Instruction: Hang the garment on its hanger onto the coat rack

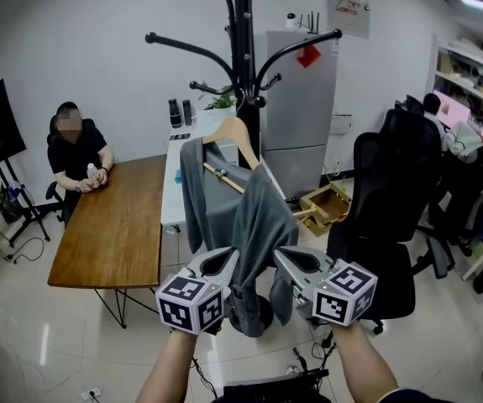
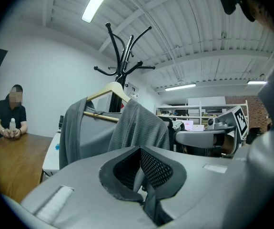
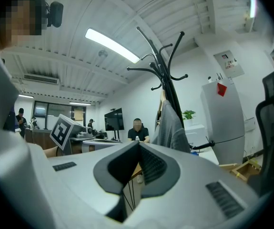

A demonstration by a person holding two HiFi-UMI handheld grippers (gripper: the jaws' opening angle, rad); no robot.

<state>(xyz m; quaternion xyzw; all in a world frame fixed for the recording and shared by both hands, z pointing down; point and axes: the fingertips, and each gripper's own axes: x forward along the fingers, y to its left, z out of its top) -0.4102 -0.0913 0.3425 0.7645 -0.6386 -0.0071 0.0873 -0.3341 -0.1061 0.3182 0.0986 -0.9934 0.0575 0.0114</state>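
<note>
Nearest you, the left claw and the right claw sit side by side, level and pointing away from you. Each has its jaws together at the tips. The right gripper view shows only floor through the slot. The left gripper view shows nothing clearly pinched, though a dark fold low in that slot is hard to read. Between the two claws hangs the lower hem of the grey garment. Its long axis runs top to bottom, rising up and away from the claws. Either tip lies just beside the cloth, and the left looks marginally the nearer. Farther on, the wooden hanger carries the shoulders. Its bar slants from upper left to lower right in the head view, so the left gripper view sees the garment nearly broadside and the right gripper view sees it almost edge-on. Its peak points up at the pole of the black coat rack, directly behind it. The hook's seat on a peg is hidden, so judge it hung only provisionally. Any coming move therefore runs forward and upward along the garment toward the hanger. Beyond stand a wooden tabletop at left and an office chair at right.
</note>
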